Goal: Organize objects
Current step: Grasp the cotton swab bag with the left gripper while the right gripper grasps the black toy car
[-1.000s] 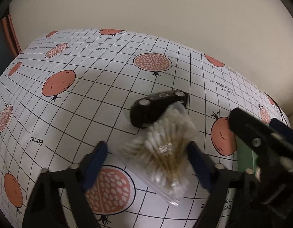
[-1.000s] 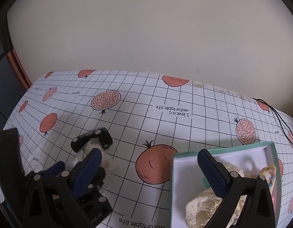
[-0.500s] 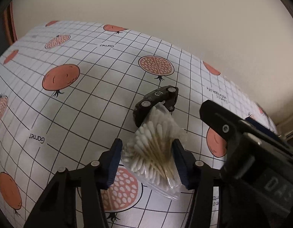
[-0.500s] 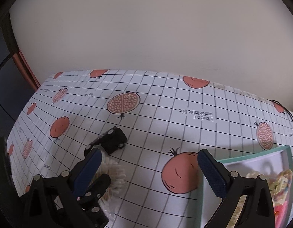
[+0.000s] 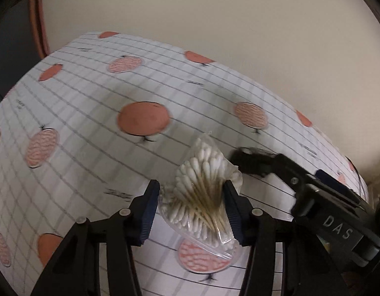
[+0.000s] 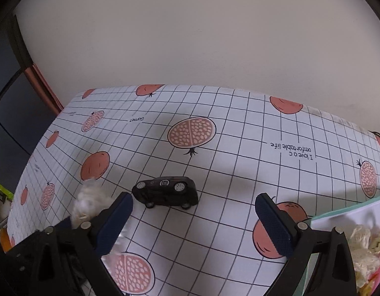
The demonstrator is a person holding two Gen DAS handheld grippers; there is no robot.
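Above the pomegranate-print gridded tablecloth (image 6: 239,128), the left gripper (image 5: 191,212) is clenched on a clear plastic bag of cotton swabs (image 5: 204,192). Mid-cloth lies a small black toy car (image 6: 166,192), ahead of the right gripper (image 6: 193,222), whose jaws are spread and hold nothing.

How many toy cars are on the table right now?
1. The black toy car sits on the tablecloth, ahead of the open right gripper and right of the swab bag held in the left gripper. The box's contents are partly hidden.
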